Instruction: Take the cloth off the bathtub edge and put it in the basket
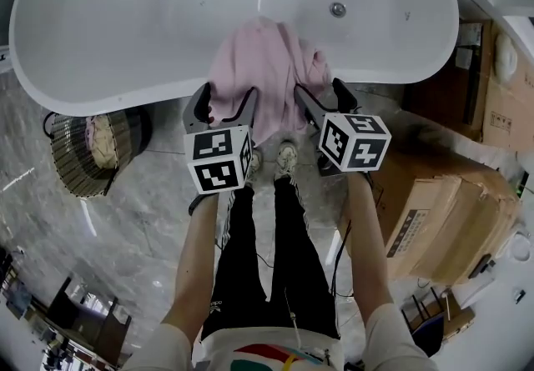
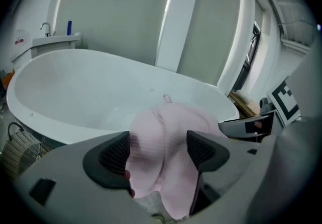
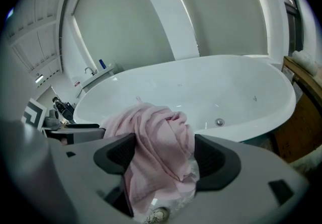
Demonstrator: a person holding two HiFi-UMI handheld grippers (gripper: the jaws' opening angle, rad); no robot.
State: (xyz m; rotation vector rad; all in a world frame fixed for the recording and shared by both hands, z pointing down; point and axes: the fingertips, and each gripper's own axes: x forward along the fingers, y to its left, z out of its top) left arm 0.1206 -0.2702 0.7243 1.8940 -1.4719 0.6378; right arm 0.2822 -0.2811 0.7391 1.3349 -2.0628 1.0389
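**Bathroom, head view:** A pink cloth lies draped over the near edge of a white bathtub at the top centre of the frame. Most of it hangs down the outside wall toward the person's shoes. The left gripper and the right gripper are poised side by side just in front of it, both angled downward — each with its jaws spread wide and gripping nothing. In the two gripper views the bunched fabric fills the gap between the dark pads, but the pads do not press on it.

The wicker basket (something pale already lies inside) sits on the marble floor at the left middle of the frame. It is tucked against the tub's curve and well apart from the cloth. Cardboard boxes crowd the right side.

The cloth looks light, soft and limp — likely to sag and trail once lifted, with no risk of breakage. The thick folds bunched on top of the rim appear the best place to pinch, since a thin hanging edge could slip free. A hold on each side of the bundle would probably keep it from dragging on the way to the basket.
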